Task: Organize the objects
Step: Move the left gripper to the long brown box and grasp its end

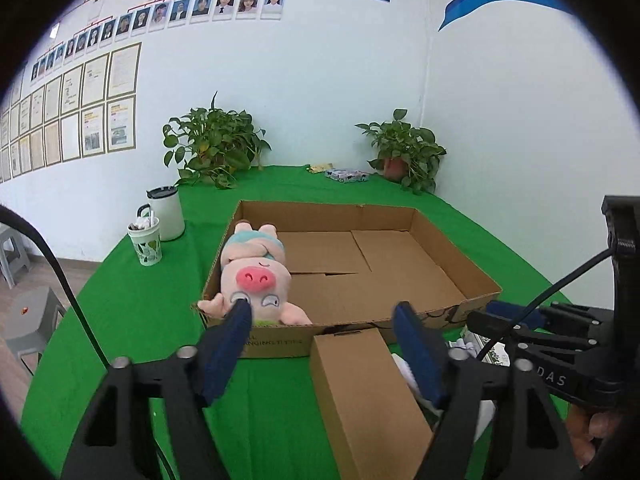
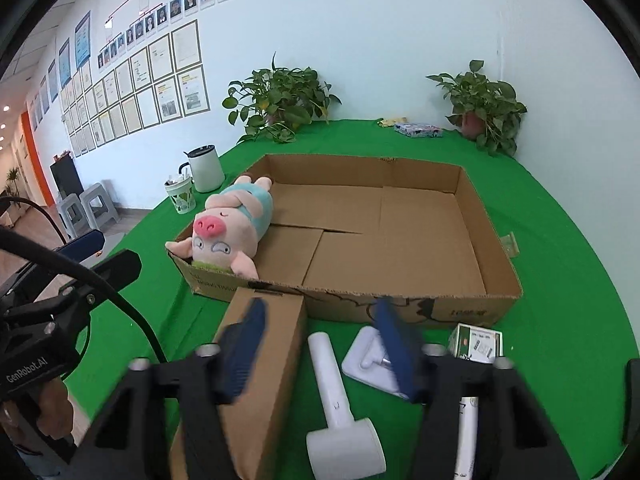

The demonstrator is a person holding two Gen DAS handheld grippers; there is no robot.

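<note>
Green worktop (image 2: pixel 560 240) is carrying the cardboard tray (image 2: pixel 460 178); we are judging stowing underway, plush pig (image 2: pixel 228 220) lying inside. Both claws, left claw (image 1: pixel 324 344) and right claw (image 2: pixel 320 344), are hanging released and empty; next, gripping the small carton (image 2: pixel 264 360) just before the tray.

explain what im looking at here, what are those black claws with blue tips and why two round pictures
Each claw is a hand-held two-finger gripper carrying a fisheye camera, hence the round pictures. One picture looks along the left gripper, the other along the right gripper. Neither holds anything; both stand apart over the table. On the green tablecloth sits an open cardboard tray with a plush pig lying in its corner. In front of it lie a closed brown carton, a white handheld device, a white flat attachment and a small printed box.
</note>
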